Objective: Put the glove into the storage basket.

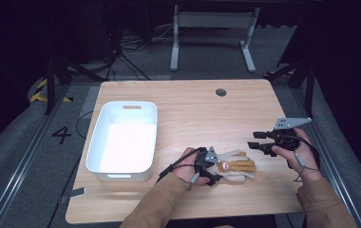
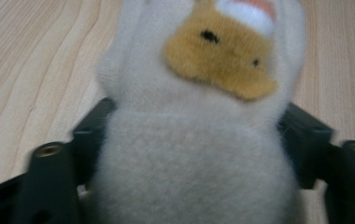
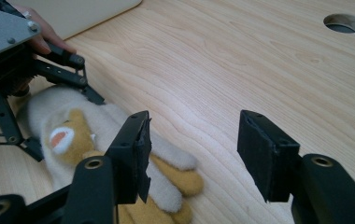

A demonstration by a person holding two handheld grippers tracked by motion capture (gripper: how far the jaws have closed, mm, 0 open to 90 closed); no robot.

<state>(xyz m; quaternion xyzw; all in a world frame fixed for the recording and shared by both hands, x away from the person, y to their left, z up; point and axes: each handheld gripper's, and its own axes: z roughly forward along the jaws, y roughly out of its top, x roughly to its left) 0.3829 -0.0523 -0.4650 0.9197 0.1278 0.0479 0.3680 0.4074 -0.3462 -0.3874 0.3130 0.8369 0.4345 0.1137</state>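
A plush toy [image 1: 237, 166], white with tan patches, lies on the wooden table [image 1: 193, 114] near its front edge. My left gripper [image 1: 218, 167] comes at it from the left with one jaw on each side of the toy's body. In the left gripper view both black jaws press into the fur of the plush toy [image 2: 189, 154]. My right gripper [image 1: 253, 140] hovers just right of the toy and a little behind it, open, with nothing between its jaws. In the right gripper view the right gripper [image 3: 192, 149] looks over the plush toy [image 3: 73, 135] lying at the left.
A white plastic bin [image 1: 103, 124] stands on the left part of the table, its inside bare. A round cable hole [image 1: 221, 92] sits near the far edge. Bare wood lies between the bin and the toy. The table's right edge is close to my right hand.
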